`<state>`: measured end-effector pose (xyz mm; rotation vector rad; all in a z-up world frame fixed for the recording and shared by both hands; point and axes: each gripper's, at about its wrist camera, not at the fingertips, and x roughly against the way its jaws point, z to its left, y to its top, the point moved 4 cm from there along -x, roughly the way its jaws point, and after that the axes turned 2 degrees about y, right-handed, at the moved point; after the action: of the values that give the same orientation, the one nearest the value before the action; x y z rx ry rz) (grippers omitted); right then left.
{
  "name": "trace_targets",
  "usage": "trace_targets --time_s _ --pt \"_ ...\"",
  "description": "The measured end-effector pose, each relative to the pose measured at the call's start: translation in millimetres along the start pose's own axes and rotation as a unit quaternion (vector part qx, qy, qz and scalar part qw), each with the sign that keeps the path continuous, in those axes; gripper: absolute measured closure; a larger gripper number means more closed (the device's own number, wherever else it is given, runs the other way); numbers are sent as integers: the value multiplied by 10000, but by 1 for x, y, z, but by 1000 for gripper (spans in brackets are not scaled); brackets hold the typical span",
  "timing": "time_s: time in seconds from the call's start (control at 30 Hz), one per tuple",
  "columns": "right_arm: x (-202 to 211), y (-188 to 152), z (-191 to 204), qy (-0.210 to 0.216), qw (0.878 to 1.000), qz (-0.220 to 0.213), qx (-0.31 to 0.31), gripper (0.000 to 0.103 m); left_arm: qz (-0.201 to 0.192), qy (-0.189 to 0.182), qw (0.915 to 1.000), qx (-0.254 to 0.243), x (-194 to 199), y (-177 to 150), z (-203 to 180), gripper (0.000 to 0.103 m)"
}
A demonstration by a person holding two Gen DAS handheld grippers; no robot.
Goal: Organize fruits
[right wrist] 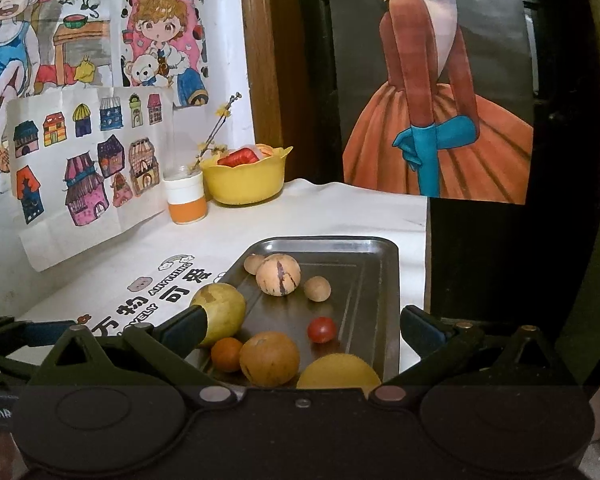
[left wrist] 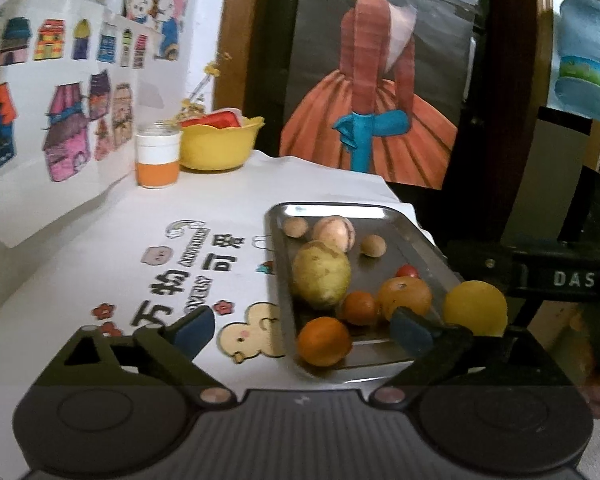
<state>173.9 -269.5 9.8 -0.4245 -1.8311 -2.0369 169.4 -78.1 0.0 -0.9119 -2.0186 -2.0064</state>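
The light was soft and rather dim, with pale glare on the metal tray (left wrist: pixel 428 240). Both views were slightly blurred. Fisheye distortion bent the edges, and the corners were black.

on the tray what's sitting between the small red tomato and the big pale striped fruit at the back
A small round tan fruit lies roughly between the red tomato and the pale striped fruit on the metal tray, slightly right of that line; clearest in the right wrist view.

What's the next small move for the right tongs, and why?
Probably ease the right tongs forward and down over the large orange. Both tongs are open and empty, all the fruit lies loose in the metal tray, and that orange sits nearly centred between the right fingers. The cherry tomato and small orange lie close, so go slowly.
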Motion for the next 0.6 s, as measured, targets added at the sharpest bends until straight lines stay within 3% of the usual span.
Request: trace_targets --time_s 0.6 --pt "47 -26 40 -139 9998 -102 100 1 -123 522 9978 399 52 -22 46 1"
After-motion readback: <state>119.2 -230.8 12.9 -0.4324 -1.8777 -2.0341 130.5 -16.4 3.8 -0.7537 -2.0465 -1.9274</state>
